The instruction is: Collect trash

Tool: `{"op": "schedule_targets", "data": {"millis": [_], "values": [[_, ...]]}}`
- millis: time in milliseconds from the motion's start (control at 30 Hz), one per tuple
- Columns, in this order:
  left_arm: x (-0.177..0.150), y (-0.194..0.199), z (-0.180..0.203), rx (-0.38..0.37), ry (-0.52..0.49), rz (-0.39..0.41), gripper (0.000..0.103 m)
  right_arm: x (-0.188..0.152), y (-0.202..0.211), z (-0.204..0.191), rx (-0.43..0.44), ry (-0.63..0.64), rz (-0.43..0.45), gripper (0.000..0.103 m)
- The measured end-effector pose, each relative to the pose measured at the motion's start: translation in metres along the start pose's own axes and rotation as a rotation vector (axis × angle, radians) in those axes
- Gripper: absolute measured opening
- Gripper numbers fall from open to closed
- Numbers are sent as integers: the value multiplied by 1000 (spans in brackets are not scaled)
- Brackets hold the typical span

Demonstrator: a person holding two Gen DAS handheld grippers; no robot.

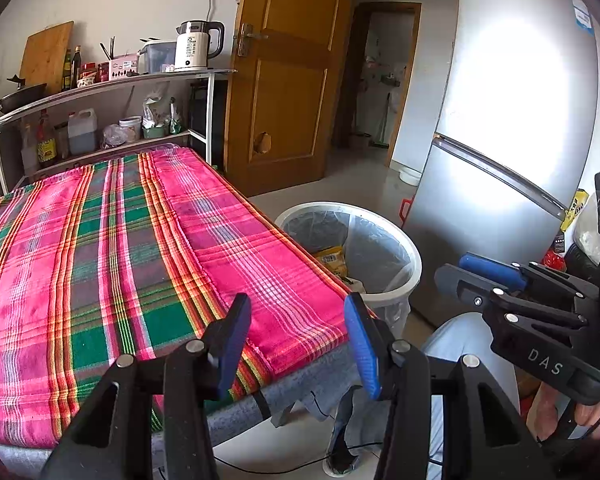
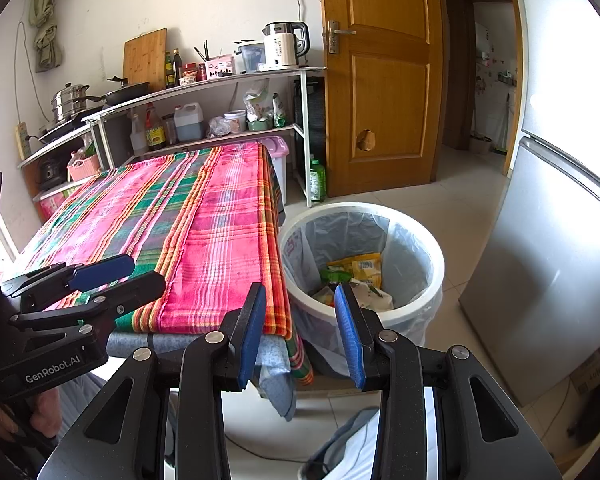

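One white trash bin point(image 2: 428, 248) stands at about four o'clock of one plaid-covered table point(image 2: 204, 232). Two grippers show: left gripper point(image 1: 296, 336), right gripper point(image 2: 300, 328). One kettle point(image 2: 286, 46), one cutting board point(image 2: 145, 58), one wooden door point(image 2: 384, 80), one fridge point(image 1: 512, 128).

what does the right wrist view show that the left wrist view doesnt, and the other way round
Only the right wrist view: a stacked steel steamer pot on the left shelf, a green plastic bottle on the floor by the door, and a pink lidded bin behind the table.
Only the left wrist view: a red handle beside the fridge.
Both: the pink and green plaid tablecloth, the white lined trash bin holding yellow wrappers, and the white electric kettle.
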State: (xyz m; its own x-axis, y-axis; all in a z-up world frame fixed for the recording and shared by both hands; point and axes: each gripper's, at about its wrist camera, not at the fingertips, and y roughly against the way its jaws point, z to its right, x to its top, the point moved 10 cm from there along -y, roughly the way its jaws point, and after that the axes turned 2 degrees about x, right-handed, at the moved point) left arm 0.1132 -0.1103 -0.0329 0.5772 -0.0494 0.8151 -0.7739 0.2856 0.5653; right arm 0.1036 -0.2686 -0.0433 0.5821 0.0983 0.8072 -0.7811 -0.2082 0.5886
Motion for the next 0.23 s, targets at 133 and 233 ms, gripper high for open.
{"op": "schedule_targets", "data": {"millis": [133, 233], "values": [[1, 1, 2, 0, -5, 6, 50, 0, 0, 0, 0, -1, 0, 37], [1, 0, 2, 1, -4, 4, 50, 0, 0, 0, 1, -2, -2, 37]]}}
